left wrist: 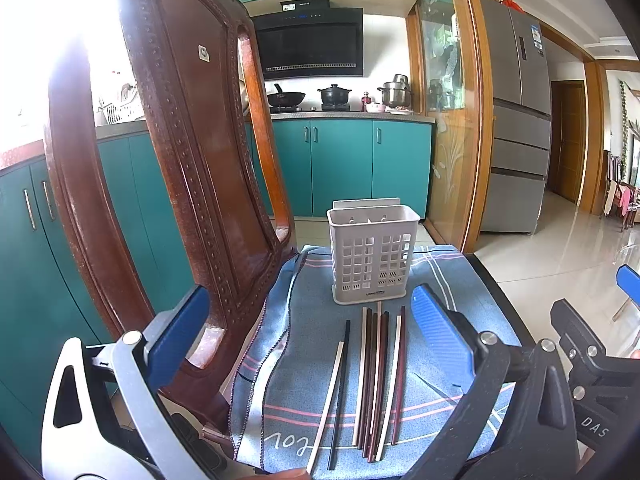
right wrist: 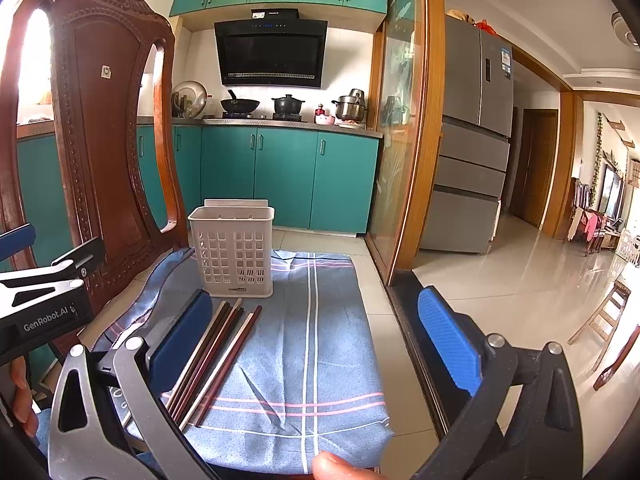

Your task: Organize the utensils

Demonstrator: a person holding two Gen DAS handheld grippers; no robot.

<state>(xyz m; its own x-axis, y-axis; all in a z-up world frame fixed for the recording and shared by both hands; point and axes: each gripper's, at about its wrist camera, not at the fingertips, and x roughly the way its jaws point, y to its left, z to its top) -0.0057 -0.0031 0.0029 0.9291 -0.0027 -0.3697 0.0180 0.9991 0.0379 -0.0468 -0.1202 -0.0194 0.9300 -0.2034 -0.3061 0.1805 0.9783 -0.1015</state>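
Note:
Several chopsticks (left wrist: 374,376), dark brown, white and black, lie side by side on a blue plaid cloth (left wrist: 288,312) over a chair seat. They also show in the right wrist view (right wrist: 216,360). A white perforated utensil holder (left wrist: 374,256) stands upright and empty just beyond them; it also shows in the right wrist view (right wrist: 234,250). My left gripper (left wrist: 308,320) is open and empty above the chopsticks. My right gripper (right wrist: 316,328) is open and empty over the cloth (right wrist: 312,340), to the right of the chopsticks.
A carved wooden chair back (left wrist: 180,152) rises on the left, close to the left fingers. Teal kitchen cabinets (left wrist: 340,160) and a stove with pots stand behind. A glass sliding door (right wrist: 404,140) and a fridge (right wrist: 476,132) are on the right, with tiled floor beyond.

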